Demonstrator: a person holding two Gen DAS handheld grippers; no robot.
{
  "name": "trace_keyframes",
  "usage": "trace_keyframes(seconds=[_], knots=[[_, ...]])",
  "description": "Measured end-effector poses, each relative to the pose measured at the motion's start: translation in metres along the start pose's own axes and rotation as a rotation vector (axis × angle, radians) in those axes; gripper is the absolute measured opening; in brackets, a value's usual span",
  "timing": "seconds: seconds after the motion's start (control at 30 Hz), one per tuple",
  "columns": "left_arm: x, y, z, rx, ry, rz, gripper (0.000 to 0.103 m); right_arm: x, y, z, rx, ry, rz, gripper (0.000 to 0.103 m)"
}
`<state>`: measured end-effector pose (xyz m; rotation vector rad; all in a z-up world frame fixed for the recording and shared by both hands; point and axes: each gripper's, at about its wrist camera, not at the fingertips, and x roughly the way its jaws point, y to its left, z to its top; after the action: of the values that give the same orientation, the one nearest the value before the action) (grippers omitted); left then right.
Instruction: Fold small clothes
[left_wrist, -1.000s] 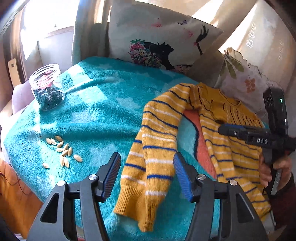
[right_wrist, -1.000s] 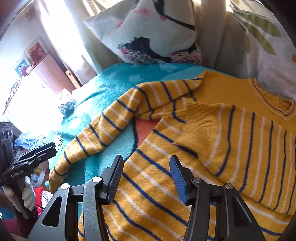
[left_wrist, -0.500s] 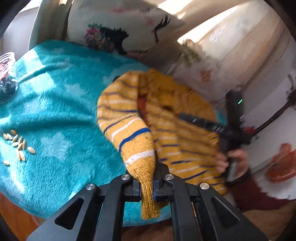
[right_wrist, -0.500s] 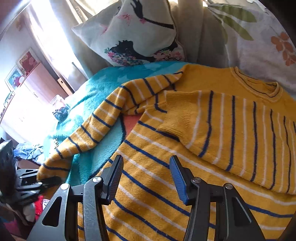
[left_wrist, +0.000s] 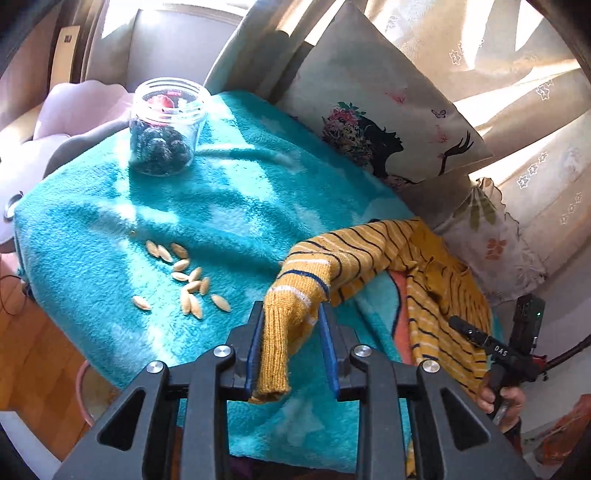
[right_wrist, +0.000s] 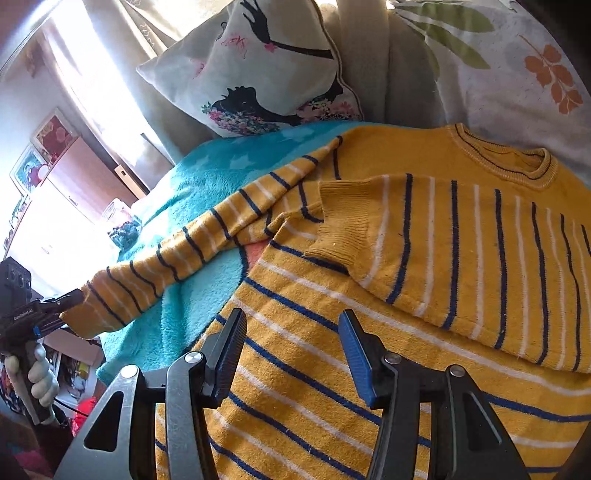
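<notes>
Sleeve (left_wrist: 295, 295) folding is the step in hand, by my judgement: the left gripper (left_wrist: 291, 343) has the cuff of the yellow striped sweater (right_wrist: 406, 295) between its jaws, and the cuff should be carried up and across onto the body so it lands flat beside the other sleeve (right_wrist: 424, 240), which already lies folded over the chest. Lift just enough to clear the teal blanket (left_wrist: 221, 206), keep the knit untwisted, and let go only once the cuff rests on the body. The left jaws are part closed, pinching the cuff, whose end hangs below them. The right gripper (right_wrist: 291, 347) hovers over the sweater's lower body with jaws spread wide, holding nothing. The sweater lies spread on the blanket, neck toward the cushions.
</notes>
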<state>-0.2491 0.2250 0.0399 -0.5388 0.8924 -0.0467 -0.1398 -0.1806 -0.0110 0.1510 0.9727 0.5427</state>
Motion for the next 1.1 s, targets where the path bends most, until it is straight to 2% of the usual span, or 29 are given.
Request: trace_keyframes(seconds=[0.1,0.3,0.4,0.5,0.6,0.7,0.73,0.77,0.8,0.87,0.9,0.93,0.97,1.03,1.1], knots=[[-0.011,-0.003,-0.005,0.072,-0.047,0.052,0.043,0.004,0.001,-0.002,-0.005,0.010,0.002,0.057],[-0.020,-0.025,-0.020,0.251,-0.109,0.157,0.044,0.009,-0.006,-0.004,0.018,0.016,0.010,0.057],[-0.014,-0.046,-0.031,0.370,-0.108,0.151,0.044,0.010,-0.007,-0.006,0.027,0.021,0.011,0.057],[0.009,-0.064,-0.038,0.472,-0.024,0.113,0.044,0.010,-0.007,-0.008,0.030,0.021,0.014,0.057],[0.045,-0.067,-0.042,0.547,0.071,0.141,0.044,0.009,-0.007,-0.010,0.037,0.017,0.019,0.057],[0.082,-0.054,-0.038,0.549,0.163,0.172,0.044,0.006,-0.010,-0.011,0.049,0.010,0.023,0.058],[0.090,-0.052,-0.039,0.568,0.177,0.182,0.044,0.005,-0.011,-0.012,0.055,0.007,0.020,0.059],[0.091,-0.055,-0.040,0.609,0.143,0.192,0.044,0.004,-0.012,-0.012,0.061,0.005,0.019,0.059],[0.093,-0.058,-0.041,0.634,0.152,0.204,0.044,0.002,-0.015,-0.012,0.068,0.002,0.019,0.059],[0.094,-0.060,-0.039,0.633,0.172,0.213,0.044,0.000,-0.018,-0.013,0.077,-0.006,0.013,0.059],[0.093,-0.059,-0.035,0.616,0.182,0.210,0.035,-0.001,-0.019,-0.013,0.079,-0.011,0.010,0.059],[0.093,-0.056,-0.030,0.594,0.186,0.214,0.011,-0.003,-0.021,-0.014,0.083,-0.016,0.008,0.059],[0.092,-0.050,-0.024,0.560,0.198,0.216,0.004,-0.003,-0.022,-0.014,0.088,-0.018,0.007,0.059],[0.085,-0.035,-0.008,0.444,0.215,0.145,0.005,-0.004,-0.025,-0.014,0.095,-0.023,0.004,0.059],[0.074,-0.026,0.005,0.361,0.198,0.105,0.004,-0.006,-0.026,-0.014,0.096,-0.027,0.000,0.059]])
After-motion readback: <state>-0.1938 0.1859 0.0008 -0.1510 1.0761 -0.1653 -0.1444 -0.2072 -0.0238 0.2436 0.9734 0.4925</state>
